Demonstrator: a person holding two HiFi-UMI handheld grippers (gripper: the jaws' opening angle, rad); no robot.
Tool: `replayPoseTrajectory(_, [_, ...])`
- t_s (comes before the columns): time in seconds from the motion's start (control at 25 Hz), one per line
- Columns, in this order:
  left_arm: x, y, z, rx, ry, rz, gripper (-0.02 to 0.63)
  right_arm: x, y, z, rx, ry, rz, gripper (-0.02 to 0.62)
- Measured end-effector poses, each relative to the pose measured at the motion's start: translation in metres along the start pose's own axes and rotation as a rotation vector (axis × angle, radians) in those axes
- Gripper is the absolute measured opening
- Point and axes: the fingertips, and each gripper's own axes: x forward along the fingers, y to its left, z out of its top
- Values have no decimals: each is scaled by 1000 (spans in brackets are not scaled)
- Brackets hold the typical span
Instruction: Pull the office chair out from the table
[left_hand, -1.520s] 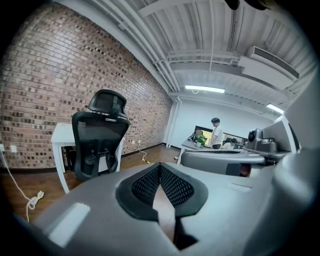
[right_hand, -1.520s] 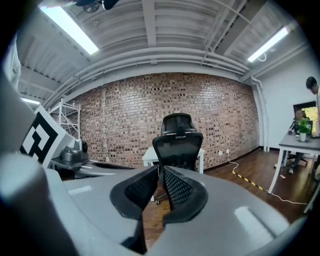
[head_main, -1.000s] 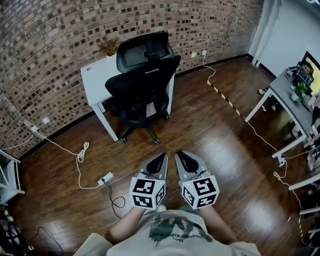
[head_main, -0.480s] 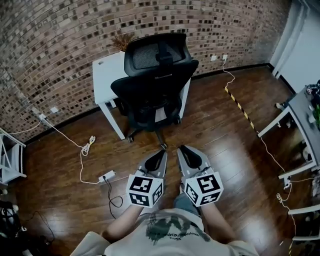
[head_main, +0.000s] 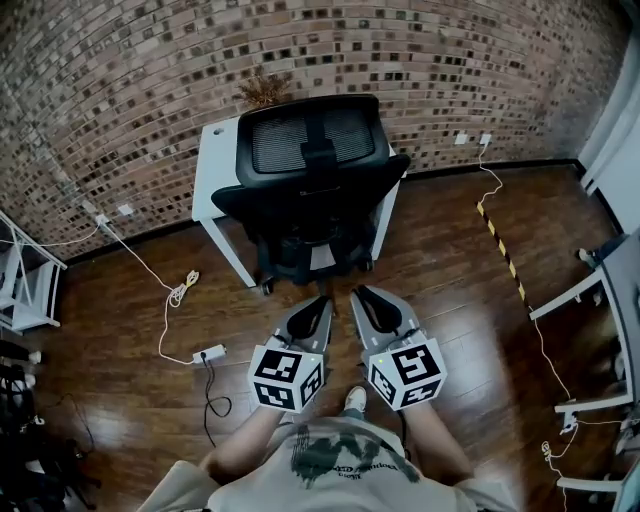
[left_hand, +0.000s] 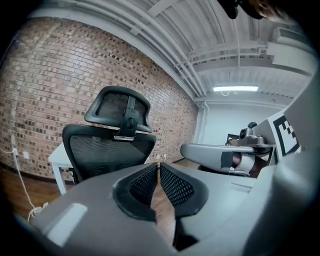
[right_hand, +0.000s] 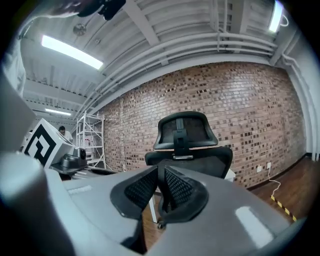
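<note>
A black mesh office chair (head_main: 310, 185) with a headrest stands tucked against a small white table (head_main: 213, 165) by the brick wall, its back facing me. My left gripper (head_main: 324, 300) and right gripper (head_main: 357, 293) are held side by side just short of the chair's base, apart from it. Both are shut with nothing between the jaws. In the left gripper view the chair's back (left_hand: 107, 150) rises ahead of the shut left gripper (left_hand: 158, 167). The right gripper view shows the headrest (right_hand: 185, 131) straight ahead beyond the shut right gripper (right_hand: 160, 171).
A dried plant (head_main: 265, 88) stands on the table's far edge. A power strip (head_main: 210, 353) with looping cables lies on the wood floor at left. Yellow-black tape (head_main: 505, 255) runs across the floor at right, near another white table's legs (head_main: 570, 292). A white rack (head_main: 22, 290) stands far left.
Both grippers and the person have moved toward the chair, which now sits closer and more centred in the head view. The jaws stayed shut. The chair has not moved.
</note>
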Motion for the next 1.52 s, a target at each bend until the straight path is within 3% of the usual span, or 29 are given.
replayPoseTrajectory(0.28, [32, 14, 20, 20, -19, 97, 20, 22, -40, 10, -37, 7, 118, 29])
replayPoseTrajectory(0.36, [36, 26, 28, 41, -24, 122, 22, 30, -46, 12, -70, 23, 170, 65])
replayPoseTrajectory(0.48, [40, 49, 42, 73, -40, 154, 62, 44, -55, 14, -128, 36, 222, 78])
replayPoseTrajectory(0.92, [66, 139, 84, 206, -56, 241, 163, 100, -110, 26, -293, 96, 253, 163])
replayPoseTrajectory(1.2, [81, 217, 111, 348, 9, 281, 227, 141, -162, 41, -399, 156, 248, 207])
replayPoseTrajectory(1.36, [83, 251, 121, 426, 42, 253, 249, 162, -187, 49, -485, 194, 230, 236])
replayPoseTrajectory(1.52, [82, 268, 126, 486, 71, 151, 358, 184, -211, 42, -575, 290, 258, 315])
